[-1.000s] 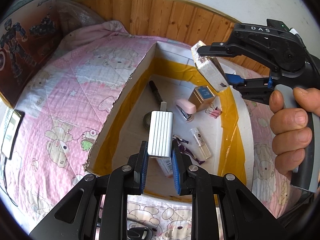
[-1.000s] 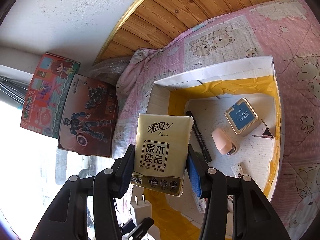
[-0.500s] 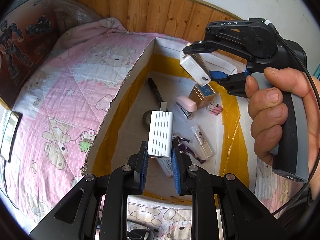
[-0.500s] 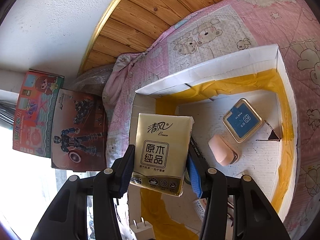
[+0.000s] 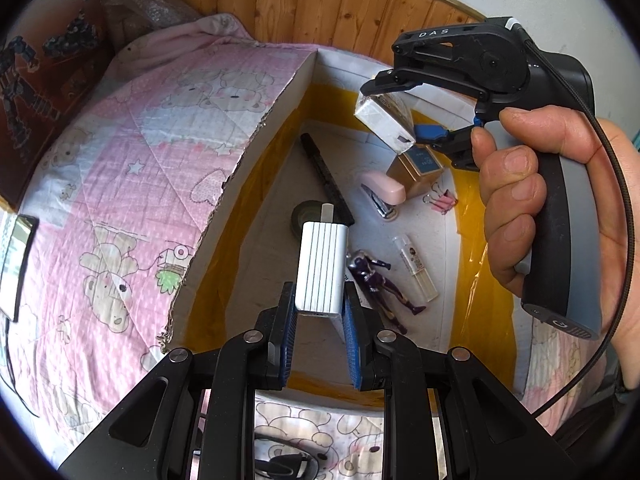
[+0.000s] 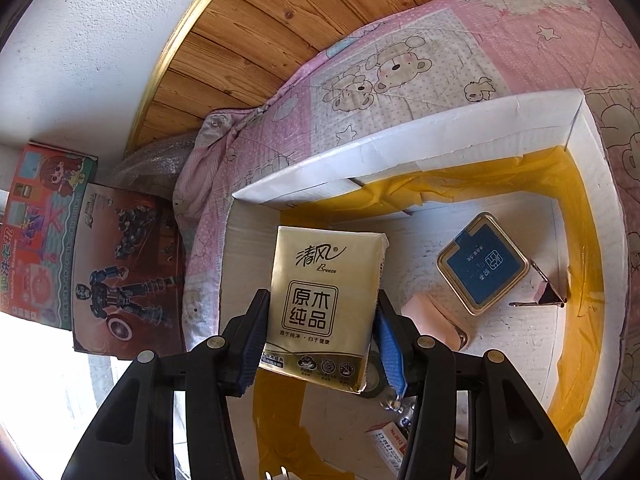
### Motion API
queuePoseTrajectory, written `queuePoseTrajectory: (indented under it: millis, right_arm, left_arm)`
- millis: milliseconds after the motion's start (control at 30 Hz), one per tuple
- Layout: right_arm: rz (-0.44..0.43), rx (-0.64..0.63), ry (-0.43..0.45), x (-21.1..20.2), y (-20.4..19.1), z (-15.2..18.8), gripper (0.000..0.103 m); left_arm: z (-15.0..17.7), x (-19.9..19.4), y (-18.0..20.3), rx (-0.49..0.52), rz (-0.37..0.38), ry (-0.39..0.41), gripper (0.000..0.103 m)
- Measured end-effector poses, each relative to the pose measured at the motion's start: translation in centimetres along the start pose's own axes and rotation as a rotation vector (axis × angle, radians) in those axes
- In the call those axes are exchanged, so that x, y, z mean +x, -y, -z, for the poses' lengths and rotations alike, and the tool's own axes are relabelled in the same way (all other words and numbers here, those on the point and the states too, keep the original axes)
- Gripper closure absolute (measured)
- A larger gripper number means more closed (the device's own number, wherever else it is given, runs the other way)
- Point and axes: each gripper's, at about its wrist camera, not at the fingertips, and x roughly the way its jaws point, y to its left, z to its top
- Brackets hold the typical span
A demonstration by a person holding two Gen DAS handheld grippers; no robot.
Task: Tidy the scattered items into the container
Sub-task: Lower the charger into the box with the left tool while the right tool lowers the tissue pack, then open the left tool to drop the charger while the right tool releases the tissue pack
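The container is a white cardboard box [image 5: 276, 108] with yellow tape inside, lying on a pink bear-print quilt. My left gripper [image 5: 319, 312] is shut on a white ribbed charger [image 5: 322, 268] and holds it above the box's near end. My right gripper [image 6: 320, 320] is shut on a gold tissue pack [image 6: 320, 300], held over the box's far part; it also shows in the left wrist view [image 5: 384, 120]. In the box lie a black marker [image 5: 326, 178], a tape roll [image 5: 306, 216], a pink stapler [image 5: 382, 192], a gold tin [image 6: 482, 264], binder clips [image 5: 440, 202], a clear tube [image 5: 416, 268] and a purple figurine [image 5: 376, 280].
The quilt [image 5: 132, 168] spreads left of the box. Toy boxes [image 6: 116, 272] stand against the wall beyond the bed. A wooden headboard [image 5: 328, 8] runs behind. A dark phone-like object [image 5: 16, 264] lies at the quilt's left edge.
My right gripper has carried the tissue pack leftward and lower over the box interior. My left gripper still holds the charger, nearly unmoved.
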Motion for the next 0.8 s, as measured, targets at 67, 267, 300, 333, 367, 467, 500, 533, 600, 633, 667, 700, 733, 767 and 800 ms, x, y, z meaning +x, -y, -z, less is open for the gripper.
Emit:
queuePoseTrajectory:
  millis: [67,267,300,333,367,467,500,533,600,633,667,700,733,767,800]
  right_arm:
    - [0.011,0.004,-0.004,0.4,0.1,-0.2,0.051]
    - [0.053,0.015,-0.001,1.5,0.5,-1.1,0.051]
    - [0.056,0.016,-0.002,1.7,0.5,-1.1,0.051]
    - [0.058,0.018,-0.004,1.9,0.5,-1.2,0.051]
    - [0.061,0.019,-0.004,2.0,0.5,-1.2,0.051]
    - [0.063,0.027,-0.006,2.5,0.4,-1.2,0.051]
    - [0.062,0.030,-0.006,2.6,0.4,-1.2,0.051]
    - [0.061,0.032,-0.006,2.6,0.4,-1.2,0.051]
    - [0.060,0.036,-0.006,2.8,0.4,-1.3,0.051]
    - [0.061,0.039,-0.006,2.8,0.4,-1.3,0.050]
    - [0.064,0.043,-0.006,2.9,0.5,-1.4,0.050]
    - [0.065,0.046,-0.006,3.0,0.6,-1.4,0.050]
    - [0.065,0.047,-0.007,3.0,0.6,-1.5,0.050]
    - [0.065,0.048,-0.007,3.1,0.6,-1.5,0.050]
    - [0.067,0.047,-0.005,3.1,0.6,-1.6,0.050]
  left_arm:
    - [0.0,0.3,-0.1,0.001,-0.017,-0.010,0.081]
    - [0.1,0.6,-0.1,0.007,-0.023,-0.028,0.081]
    - [0.2,0.7,0.0,0.015,-0.032,-0.031,0.081]
    - [0.2,0.8,0.1,0.024,-0.043,-0.034,0.081]
    - [0.2,0.9,0.2,0.030,-0.052,-0.036,0.081]
    - [0.1,0.9,0.2,0.042,-0.078,-0.036,0.081]
    - [0.0,1.0,0.2,0.043,-0.082,-0.037,0.081]
    - [0.1,1.0,0.2,0.044,-0.085,-0.039,0.081]
    - [0.1,1.2,0.0,0.046,-0.094,-0.043,0.081]
    - [0.1,1.3,-0.1,0.043,-0.095,-0.045,0.081]
    - [0.2,1.3,-0.2,0.040,-0.097,-0.045,0.082]
    - [0.2,1.3,-0.3,0.038,-0.101,-0.044,0.082]
    - [0.2,1.4,-0.4,0.035,-0.102,-0.043,0.082]
    - [0.2,1.4,-0.5,0.032,-0.103,-0.042,0.082]
    - [0.2,1.4,-0.6,0.031,-0.105,-0.039,0.082]
